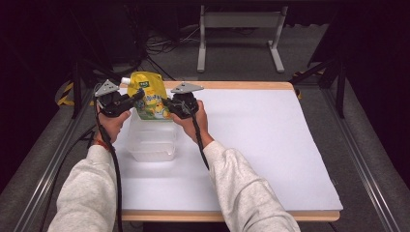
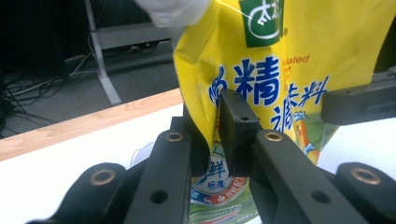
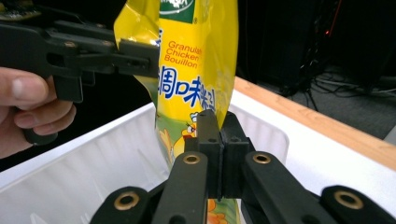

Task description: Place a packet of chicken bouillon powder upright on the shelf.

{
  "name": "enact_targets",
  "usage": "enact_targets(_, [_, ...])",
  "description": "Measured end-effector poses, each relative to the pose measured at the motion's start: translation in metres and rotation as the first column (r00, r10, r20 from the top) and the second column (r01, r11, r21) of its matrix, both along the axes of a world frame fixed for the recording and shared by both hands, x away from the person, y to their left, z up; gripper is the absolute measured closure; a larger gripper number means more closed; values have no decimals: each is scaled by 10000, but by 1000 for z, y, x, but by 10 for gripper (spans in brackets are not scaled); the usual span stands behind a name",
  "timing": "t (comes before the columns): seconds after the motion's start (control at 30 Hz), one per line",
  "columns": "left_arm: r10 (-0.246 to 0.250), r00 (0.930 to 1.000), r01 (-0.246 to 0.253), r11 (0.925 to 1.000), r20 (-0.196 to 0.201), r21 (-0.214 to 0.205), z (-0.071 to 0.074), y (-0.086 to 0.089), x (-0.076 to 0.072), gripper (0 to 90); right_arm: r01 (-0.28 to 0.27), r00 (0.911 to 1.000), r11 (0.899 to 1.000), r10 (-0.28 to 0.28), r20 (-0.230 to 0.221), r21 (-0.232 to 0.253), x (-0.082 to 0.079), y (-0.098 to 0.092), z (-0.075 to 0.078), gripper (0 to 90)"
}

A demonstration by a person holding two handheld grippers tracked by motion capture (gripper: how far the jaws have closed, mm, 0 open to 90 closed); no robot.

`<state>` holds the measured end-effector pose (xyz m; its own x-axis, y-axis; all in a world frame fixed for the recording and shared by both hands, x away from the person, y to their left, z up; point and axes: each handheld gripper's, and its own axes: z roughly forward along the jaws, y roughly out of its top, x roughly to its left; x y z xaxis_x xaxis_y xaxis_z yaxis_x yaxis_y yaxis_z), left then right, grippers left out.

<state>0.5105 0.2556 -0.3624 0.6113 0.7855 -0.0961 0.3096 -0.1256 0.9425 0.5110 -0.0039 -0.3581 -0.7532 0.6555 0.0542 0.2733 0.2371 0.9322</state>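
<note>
A yellow chicken-bouillon pouch (image 1: 148, 96) with a white cap hangs upright over a clear plastic tub (image 1: 151, 142), held between both grippers. My left gripper (image 1: 139, 96) is shut on the pouch's left edge; in the left gripper view its pads pinch the yellow film of the pouch (image 2: 275, 70) at the left gripper (image 2: 215, 135). My right gripper (image 1: 166, 103) is shut on the pouch's right edge. In the right gripper view the right gripper (image 3: 219, 135) clamps the pouch (image 3: 196, 56) above the tub (image 3: 93, 172), and the left gripper (image 3: 140, 58) bites the pouch's far side.
The tub stands on a white sheet (image 1: 251, 140) that covers a wood-edged table (image 1: 232, 85) at its back left. A grey metal frame (image 1: 239, 29) and cables lie on the floor behind the table. Rails (image 1: 358, 159) run along both sides.
</note>
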Motion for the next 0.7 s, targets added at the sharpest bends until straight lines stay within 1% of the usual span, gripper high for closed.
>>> enact_targets(0.03, [16,10000,-16,10000,-11,86,0,-1,0,814,47,10000,10000,-47,-32,-46,1,-1,-1,894])
enact_targets(0.07, [-4,10000,5,9998,-26,191,-1,-2,0,817,63,10000,9991,-66,-73,-421,2,0,-6,891])
enact_targets(0.1, [-33,10000,35,9984,-34,569,-4,-5,0,819,97,9999,9982,-105,-128,-599,2,1,-8,889])
enact_targets(0.13, [-39,10000,45,9975,-92,698,-5,-6,1,820,117,9997,9967,-133,-195,-808,3,2,-11,886])
enact_targets(0.17, [-39,10000,45,9975,-92,698,-5,-6,1,820,119,9996,9954,-141,-226,-954,3,2,-13,883])
enact_targets(0.23, [-109,9995,127,9978,-281,656,-9,-7,1,821,117,9997,9951,-140,-224,-980,3,2,-15,882])
enact_targets(0.27, [-150,9994,174,9971,-322,736,-10,-7,2,821,87,9996,9946,-114,-259,-1036,4,1,-17,881])
enact_targets(0.3, [-156,9991,190,9960,-396,868,-11,-8,2,821,76,9996,9941,-106,-271,-1082,4,0,-20,880])
enact_targets(0.33, [-166,9991,210,9930,-387,1158,-12,-10,2,821,74,9995,9936,-109,-299,-1130,4,0,-21,880])
enact_targets(0.37, [-177,9988,231,9926,-463,1189,-13,-11,1,821,98,9994,9927,-137,-316,-1206,4,1,-24,881])
enact_targets(0.47, [-201,9985,258,9930,-506,1150,-13,-10,1,824,106,9992,9936,-148,-362,-1127,4,-1,-26,878])
enact_targets(0.5, [-248,9980,316,9926,-586,1176,-14,-9,2,827,122,9993,9933,-162,-341,-1149,4,-1,-26,878])
enact_targets(0.53, [-112,9974,205,9911,-712,1316,-14,-10,2,829,129,9994,9928,-166,-308,-1190,4,0,-27,878])
enact_targets(0.57, [2,9965,136,9865,-839,1635,-16,-11,2,831,176,9992,9920,-218,-322,-1246,3,0,-27,881])
enact_targets(0.6, [55,9961,96,9852,-876,1709,-18,-11,3,831,198,9992,9910,-243,-325,-1326,3,0,-28,881])
enact_targets(0.63, [31,9961,113,9868,-887,1614,-18,-9,2,832,181,9992,9915,-224,-318,-1291,3,0,-29,879])
enact_targets(0.7, [69,9964,80,9844,-841,1757,-17,-10,0,832,141,9993,9917,-185,-332,-1279,3,-1,-29,874])
